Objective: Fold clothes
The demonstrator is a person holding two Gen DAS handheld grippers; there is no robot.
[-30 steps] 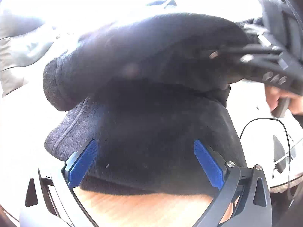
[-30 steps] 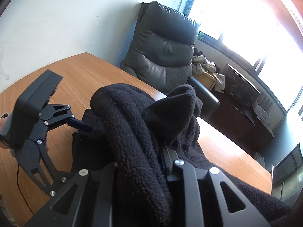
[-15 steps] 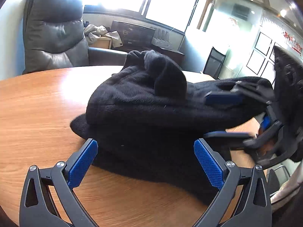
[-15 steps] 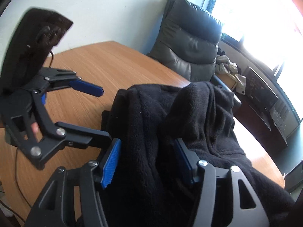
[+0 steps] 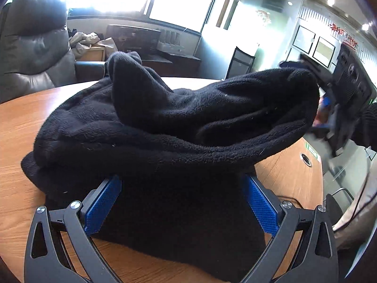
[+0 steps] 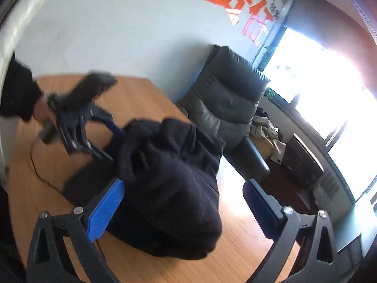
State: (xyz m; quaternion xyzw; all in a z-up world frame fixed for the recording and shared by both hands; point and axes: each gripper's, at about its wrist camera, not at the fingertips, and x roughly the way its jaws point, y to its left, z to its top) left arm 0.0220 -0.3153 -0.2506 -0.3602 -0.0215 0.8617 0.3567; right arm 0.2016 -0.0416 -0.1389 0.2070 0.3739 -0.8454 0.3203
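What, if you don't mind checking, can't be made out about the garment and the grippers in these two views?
- Black fleece garment: its type and fold edges are lost in bunched dark folds, both views.
- Right gripper: motion-blurred in the left wrist view, partly behind the fleece.
- Left gripper: blurred in the right wrist view.
- Wooden table under the pile: covered.

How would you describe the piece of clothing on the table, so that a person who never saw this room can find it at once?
Start at the round wooden table in front of the dark leather armchair. On its top lies a black fleece garment, bunched into a thick, loosely folded heap. It is the only soft, fuzzy thing on the table; the tan cloth pile lies off the table, near the window.
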